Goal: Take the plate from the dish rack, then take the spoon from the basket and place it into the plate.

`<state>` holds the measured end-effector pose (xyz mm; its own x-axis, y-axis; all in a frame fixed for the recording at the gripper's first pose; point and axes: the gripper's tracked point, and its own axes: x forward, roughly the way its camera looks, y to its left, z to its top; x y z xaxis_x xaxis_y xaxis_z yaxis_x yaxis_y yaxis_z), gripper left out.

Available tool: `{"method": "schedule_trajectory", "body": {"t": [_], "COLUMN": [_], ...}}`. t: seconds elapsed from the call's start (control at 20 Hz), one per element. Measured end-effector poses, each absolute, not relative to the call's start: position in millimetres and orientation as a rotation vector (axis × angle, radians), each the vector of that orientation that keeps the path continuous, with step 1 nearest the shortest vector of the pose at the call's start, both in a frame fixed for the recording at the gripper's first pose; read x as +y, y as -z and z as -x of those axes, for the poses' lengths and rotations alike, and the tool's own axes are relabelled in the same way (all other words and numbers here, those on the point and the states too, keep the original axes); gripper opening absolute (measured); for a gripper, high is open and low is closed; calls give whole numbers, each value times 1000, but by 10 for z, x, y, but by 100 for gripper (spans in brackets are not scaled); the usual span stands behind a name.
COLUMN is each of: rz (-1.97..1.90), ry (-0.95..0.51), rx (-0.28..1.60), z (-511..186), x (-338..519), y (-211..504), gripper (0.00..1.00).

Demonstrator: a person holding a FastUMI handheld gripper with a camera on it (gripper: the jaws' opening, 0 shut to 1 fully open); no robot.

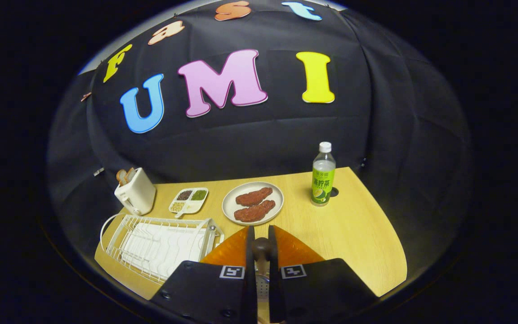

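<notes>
My gripper point(261, 231) is shut on the brown wooden handle of the spoon point(262, 248), which stands upright between the fingers. A bit of perforated metal shows lower down in the gap between them; I cannot tell what it belongs to. The orange plate point(297, 252) lies on the wooden table right under and just ahead of the fingertips, showing on both sides of them. The white wire dish rack point(160, 245) stands to the left of the fingers with no dishes in it.
Beyond the fingers sits a white plate point(229, 204) with two pieces of meat. A small divided tray of grains point(189, 201) and a white toaster point(136, 192) with bread stand behind the rack. A green bottle point(323, 176) stands at the back right.
</notes>
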<state>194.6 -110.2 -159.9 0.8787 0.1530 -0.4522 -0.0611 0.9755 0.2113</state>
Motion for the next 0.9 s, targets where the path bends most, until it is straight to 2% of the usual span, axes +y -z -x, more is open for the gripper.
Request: {"method": "schedule_trajectory", "body": {"t": [0.25,0.5,0.9], "rz": [-238,-267,-374], "ry": [-36,7,-8], "rx": [449,460,623], "z": [-1551,-959,-7], "x": [-1176,-1082,-460], "y": [1062,916,1671], "gripper": [14,14,14]}}
